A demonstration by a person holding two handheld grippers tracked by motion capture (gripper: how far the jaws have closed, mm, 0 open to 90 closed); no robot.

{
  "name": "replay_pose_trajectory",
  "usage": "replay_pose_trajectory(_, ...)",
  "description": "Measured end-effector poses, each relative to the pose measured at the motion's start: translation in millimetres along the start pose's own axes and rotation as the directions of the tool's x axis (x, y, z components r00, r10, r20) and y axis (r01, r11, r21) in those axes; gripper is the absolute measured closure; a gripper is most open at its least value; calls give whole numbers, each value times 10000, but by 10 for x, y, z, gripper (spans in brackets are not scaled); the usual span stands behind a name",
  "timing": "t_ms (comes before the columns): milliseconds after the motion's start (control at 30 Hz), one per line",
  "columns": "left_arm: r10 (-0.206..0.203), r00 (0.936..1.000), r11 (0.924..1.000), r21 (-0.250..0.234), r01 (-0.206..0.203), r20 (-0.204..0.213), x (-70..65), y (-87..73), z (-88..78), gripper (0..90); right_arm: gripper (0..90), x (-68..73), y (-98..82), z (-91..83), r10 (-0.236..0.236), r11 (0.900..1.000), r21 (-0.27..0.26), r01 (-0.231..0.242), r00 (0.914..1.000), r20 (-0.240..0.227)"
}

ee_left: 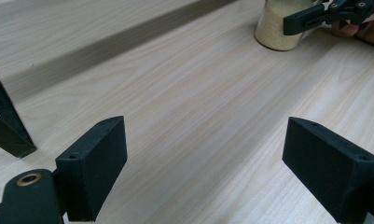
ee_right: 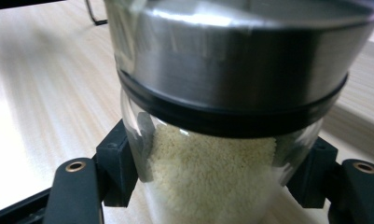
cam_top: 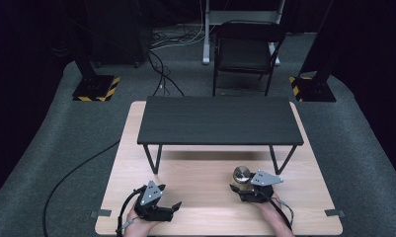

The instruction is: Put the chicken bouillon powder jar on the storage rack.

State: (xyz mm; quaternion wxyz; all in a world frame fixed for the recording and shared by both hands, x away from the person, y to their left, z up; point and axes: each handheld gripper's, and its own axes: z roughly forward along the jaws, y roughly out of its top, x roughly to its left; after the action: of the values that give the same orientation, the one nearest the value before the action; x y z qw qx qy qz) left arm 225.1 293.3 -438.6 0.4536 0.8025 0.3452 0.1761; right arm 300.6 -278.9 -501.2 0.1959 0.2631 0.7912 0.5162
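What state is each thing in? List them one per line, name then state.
Jar: upright on the table, steel lid on, partly filled with pale grains, held at its glass sides.
Right hand-held gripper: shut on the jar.
Left hand-held gripper: open, nothing between its jaws, low over the table.
Black shelf: standing on the table, top bare.
Chair: unfolded, seat unoccupied, beyond the table.
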Motion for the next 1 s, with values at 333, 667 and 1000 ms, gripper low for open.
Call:
replay_pose_trajectory(333,2,10000,10000,3,-2,32,1,3,5,136,307,9,172,-78,70,9997,-235,-77,9996,-273)
replay_pose_trajectory(667,5,10000,10000,9,-5,44,-1,6,7,136,307,-15,696,-235,266,9987,-409,-297,9968,-760)
replay_pose_trajectory(1000,13,10000,10000,41,-13,47,2,10,7,136,307,-48,1144,-323,93,9985,-522,-145,9951,-985)
